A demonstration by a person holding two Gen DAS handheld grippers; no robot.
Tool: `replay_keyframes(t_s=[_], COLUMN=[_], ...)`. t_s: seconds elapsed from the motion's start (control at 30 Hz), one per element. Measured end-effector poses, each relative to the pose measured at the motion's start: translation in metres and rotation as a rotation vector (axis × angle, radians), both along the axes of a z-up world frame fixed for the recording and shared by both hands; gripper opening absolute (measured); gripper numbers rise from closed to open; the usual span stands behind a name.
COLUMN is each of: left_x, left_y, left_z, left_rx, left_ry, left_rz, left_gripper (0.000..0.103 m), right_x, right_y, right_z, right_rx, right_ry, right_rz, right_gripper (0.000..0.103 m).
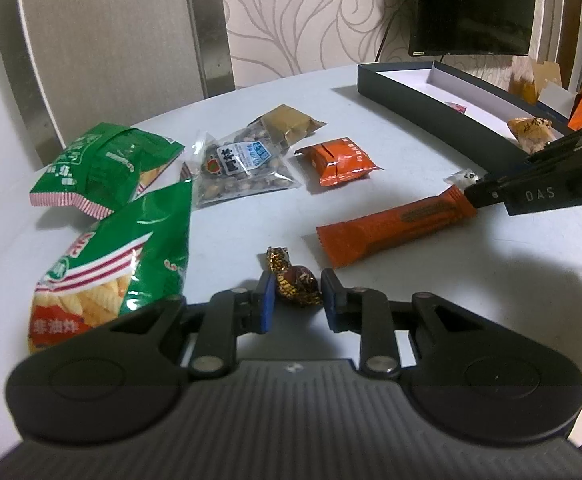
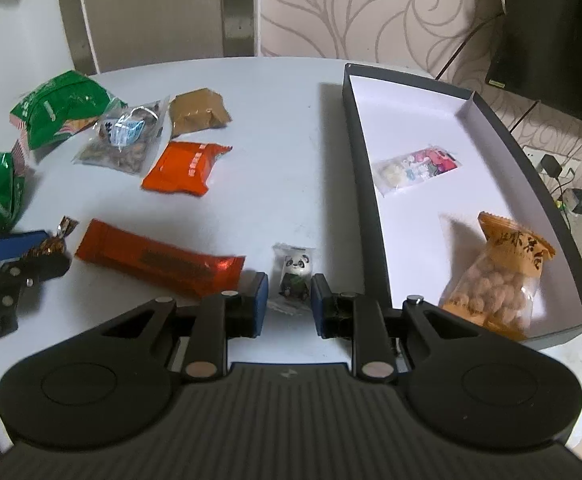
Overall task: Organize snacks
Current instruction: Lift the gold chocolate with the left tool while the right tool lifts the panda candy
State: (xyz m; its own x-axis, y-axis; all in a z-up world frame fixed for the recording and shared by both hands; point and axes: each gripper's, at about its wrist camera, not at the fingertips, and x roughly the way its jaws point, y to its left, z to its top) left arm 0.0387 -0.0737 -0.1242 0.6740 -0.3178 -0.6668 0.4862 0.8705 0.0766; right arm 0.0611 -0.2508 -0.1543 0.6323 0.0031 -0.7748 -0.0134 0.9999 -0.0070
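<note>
My left gripper (image 1: pixel 295 294) is open, its blue pads on either side of a brown foil candy (image 1: pixel 295 280) lying on the white table (image 1: pixel 251 128). My right gripper (image 2: pixel 289 300) is open around a small panda-print packet (image 2: pixel 294 274) next to the dark box (image 2: pixel 355 184). The box holds a yellow peanut bag (image 2: pixel 503 276) and a small clear packet (image 2: pixel 415 168). A long orange bar (image 1: pixel 395 228) lies between the grippers. An orange pouch (image 1: pixel 337 160), a seed bag (image 1: pixel 235 168), a tan packet (image 1: pixel 291 122) and two green chip bags (image 1: pixel 103 164) lie further left.
A dark monitor (image 1: pixel 475 4) stands behind the box against the patterned wall. A chair back (image 1: pixel 107 40) rises behind the table's far edge. A power strip with cables (image 2: pixel 551 168) lies on the floor to the right of the box.
</note>
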Motion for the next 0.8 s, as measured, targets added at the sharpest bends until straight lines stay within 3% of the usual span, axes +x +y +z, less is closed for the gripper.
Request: replay_keyframes(t_s=[0.53,0.8], left_x=[-0.001,0.001], left_y=[0.001,0.0], left_z=[-0.001,0.0], left_rx=[-0.018,-0.013], left_ry=[0.002,0.013], left_rz=[0.025,0.025], left_gripper=[0.03,0.03], right_x=[-0.013,-0.001], right_y=[-0.001,0.004], right_z=[0.001,0.0], right_rx=[0.015,-0.035], right_ry=[-0.001,-0.002], right_rz=[-0.005,0.016], right_gripper=[0.028,0.027])
